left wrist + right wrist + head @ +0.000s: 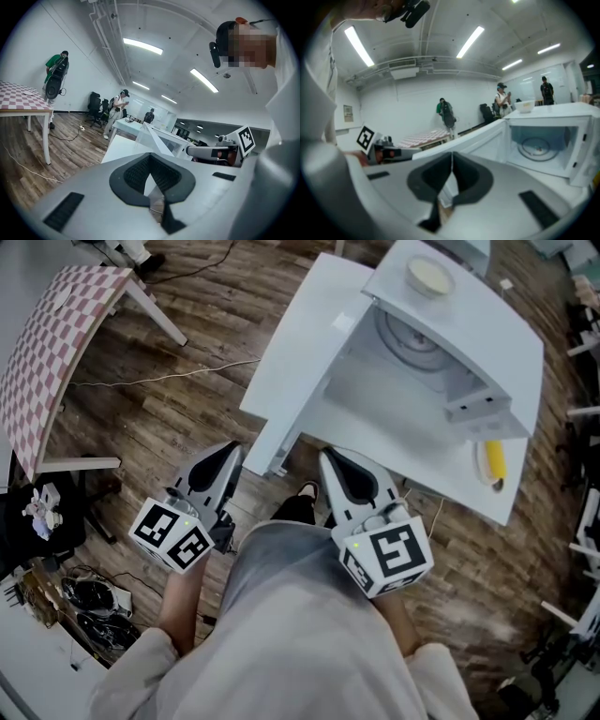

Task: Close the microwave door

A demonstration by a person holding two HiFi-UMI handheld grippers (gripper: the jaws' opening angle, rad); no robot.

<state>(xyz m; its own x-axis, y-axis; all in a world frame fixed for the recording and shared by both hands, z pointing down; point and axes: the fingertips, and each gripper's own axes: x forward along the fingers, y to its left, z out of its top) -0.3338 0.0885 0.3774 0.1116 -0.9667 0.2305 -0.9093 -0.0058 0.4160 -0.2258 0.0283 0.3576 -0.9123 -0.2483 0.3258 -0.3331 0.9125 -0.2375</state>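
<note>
One white table (pixel 422 474) carries the lot. On it stands one microwave (pixel 469 324), cavity facing the person; its one door (pixel 305 352) stands wide open to the person's left, free edge nearest the left gripper. One checked table (pixel 56 343) stands well apart at far left.

Two grippers, held low before the body, short of the table edge: left gripper (pixel 225 457) has jaws pressed together on nothing; right gripper (pixel 337 467) likewise, jaws together, empty; neither touches the door.

One bowl (pixel 429 277) sits on the microwave's top; one banana (pixel 494 462) lies near the table's right front edge.

Judgement on handling:
- The door looks a stiff, flat, smooth hinged panel, light to swing; no grasp needed.
- Push with closed jaw tips on its outer face near the free edge, away from the hinge, for leverage; the smooth face may let the tips skid.
- The latch probably wants a firm last press; the microwave could slide on the table if shoved hard.
</note>
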